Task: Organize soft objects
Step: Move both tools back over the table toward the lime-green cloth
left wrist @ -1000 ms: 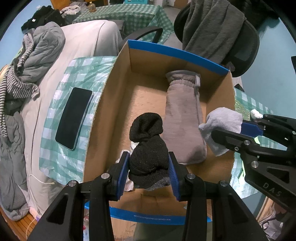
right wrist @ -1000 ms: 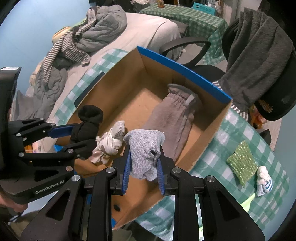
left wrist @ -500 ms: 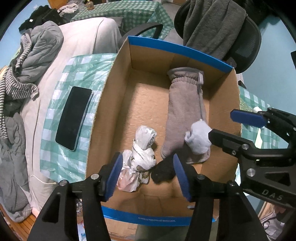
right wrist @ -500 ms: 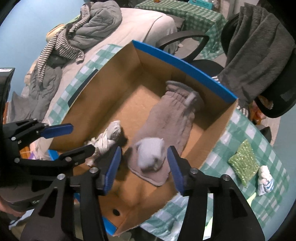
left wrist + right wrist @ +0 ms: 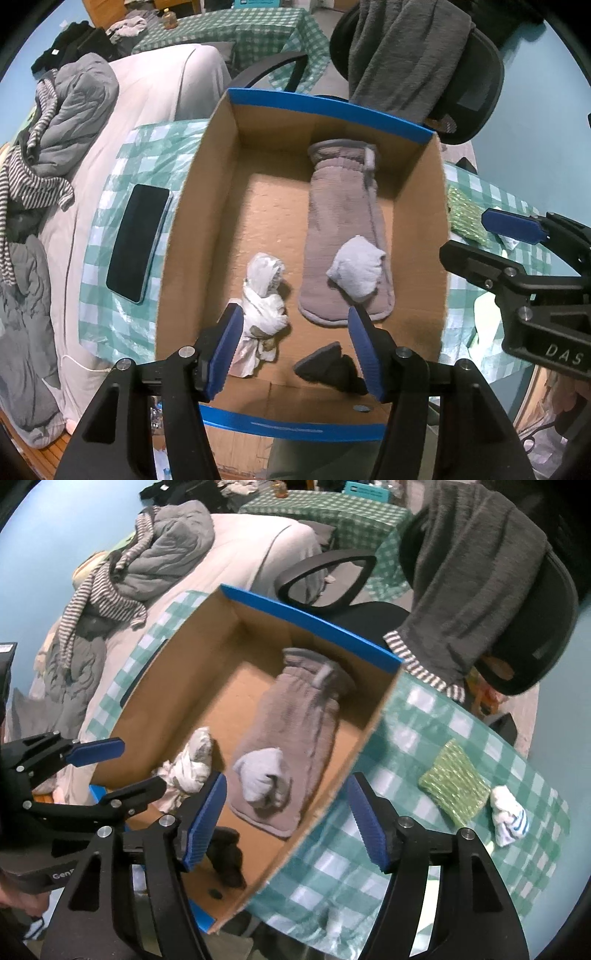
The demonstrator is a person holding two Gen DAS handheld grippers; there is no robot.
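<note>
Both wrist views downward, sharing box.

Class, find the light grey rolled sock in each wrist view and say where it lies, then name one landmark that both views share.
Left wrist view: the light grey rolled sock lies right of centre, on the lower end of the long grey mitt inside the cardboard box.
Right wrist view: the sock lies just left of centre, on the mitt's near end.
Shared landmark: the box's blue-edged far rim.

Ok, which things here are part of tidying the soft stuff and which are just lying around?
Job: box, grey mitt, pale sock, white bundle, black sock, green sponge, striped sock.
Lying about: phone, chair, bedding.
</note>
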